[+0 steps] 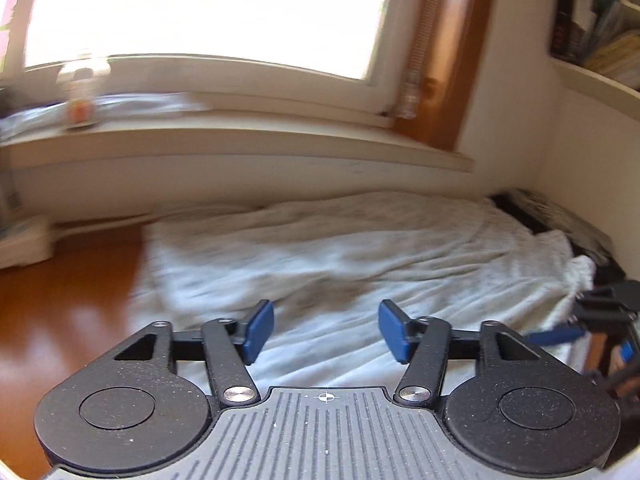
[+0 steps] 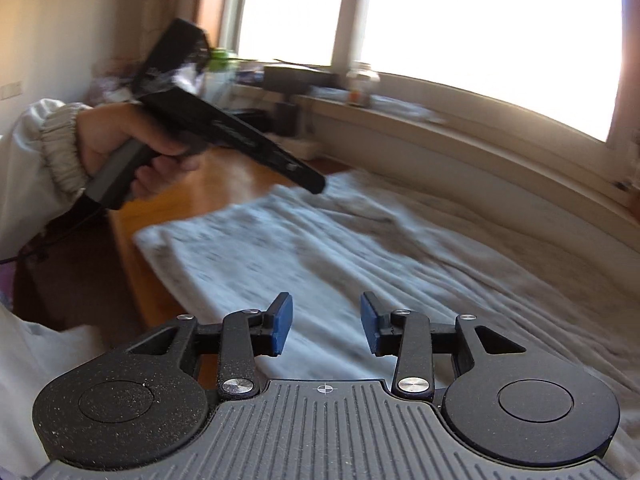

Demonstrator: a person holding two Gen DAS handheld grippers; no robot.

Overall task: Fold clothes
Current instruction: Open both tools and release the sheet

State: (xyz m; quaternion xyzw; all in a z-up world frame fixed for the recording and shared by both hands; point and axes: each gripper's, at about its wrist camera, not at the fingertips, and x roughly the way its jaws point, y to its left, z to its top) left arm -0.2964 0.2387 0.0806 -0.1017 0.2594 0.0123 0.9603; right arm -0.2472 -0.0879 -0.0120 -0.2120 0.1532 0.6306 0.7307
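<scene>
A white, rumpled cloth (image 1: 340, 256) lies spread on a wooden table (image 1: 60, 304) under the window; in the right wrist view the cloth (image 2: 360, 248) fills the middle and right. My left gripper (image 1: 326, 330) hovers above the cloth's near part, open, with nothing between its blue pads. My right gripper (image 2: 326, 324) is open too, over the cloth's near edge, holding nothing. The left gripper (image 2: 316, 186) also shows in the right wrist view, held by a hand (image 2: 132, 144) in a white sleeve, above the cloth's far left corner. Both views are motion-blurred.
A windowsill (image 1: 240, 136) carries a jar (image 1: 82, 92) and small items. A white power strip (image 1: 24, 244) sits at the table's back left. Bookshelves (image 1: 592, 20) stand on the right wall. Dark objects (image 1: 560, 216) lie past the cloth's right end.
</scene>
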